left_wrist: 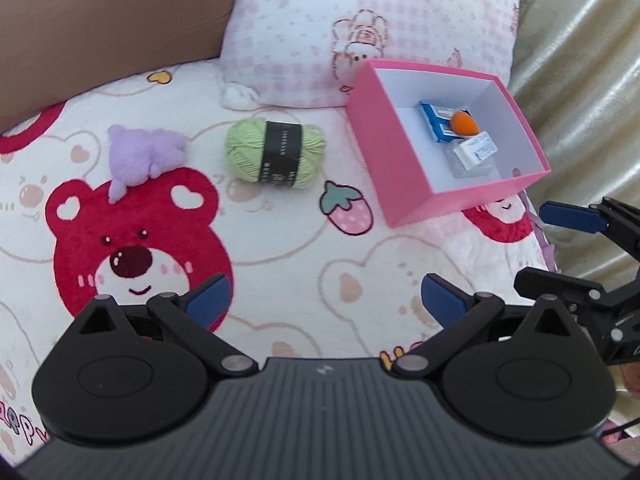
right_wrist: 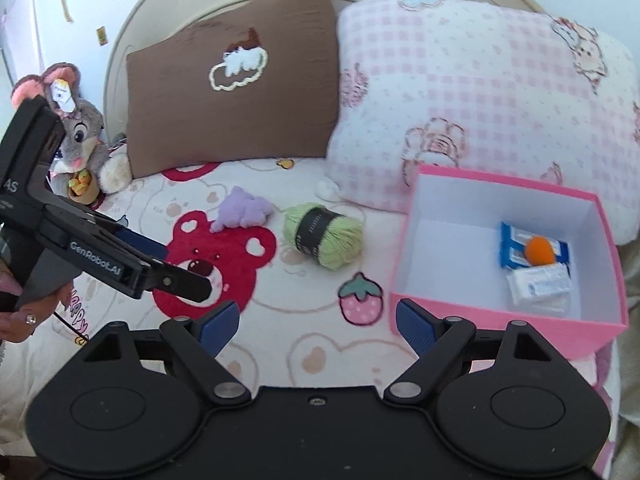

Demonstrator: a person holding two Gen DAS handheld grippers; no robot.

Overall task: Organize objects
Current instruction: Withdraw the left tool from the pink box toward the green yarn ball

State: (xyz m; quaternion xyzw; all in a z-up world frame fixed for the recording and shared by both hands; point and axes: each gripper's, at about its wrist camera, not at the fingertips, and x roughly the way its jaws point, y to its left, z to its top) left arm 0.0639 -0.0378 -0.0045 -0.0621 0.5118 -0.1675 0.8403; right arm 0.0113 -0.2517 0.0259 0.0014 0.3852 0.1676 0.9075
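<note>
While both grippers hung over the bed, nothing lay between the fingers of either one. The left gripper had its blue pads spread wide above the bear-print blanket, and the right gripper stood open too, its jaws parted over the same blanket with the near wall of the pink box just beyond its right pad.

The pink box sat open on the blanket at the right, touching the foot of the pink checked pillow. Inside it, toward the far right corner, lay a blue packet with a small orange ball resting on it, and a white wrapped packet just beside them; the print on the white one was too blurred to read.

Outside the box, a green skein of yarn with a black paper band lay on the blanket, left of the box and apart from it. Further left, a small purple plush rested at the top of the big red bear face printed on the blanket. A printed strawberry sat between the yarn and the box.

A brown cushion leaned against the headboard beside the checked pillow, and a grey plush mouse sat at the far left. In the right wrist view a person's hand showed at the left edge, gripping the handle of the left gripper.
</note>
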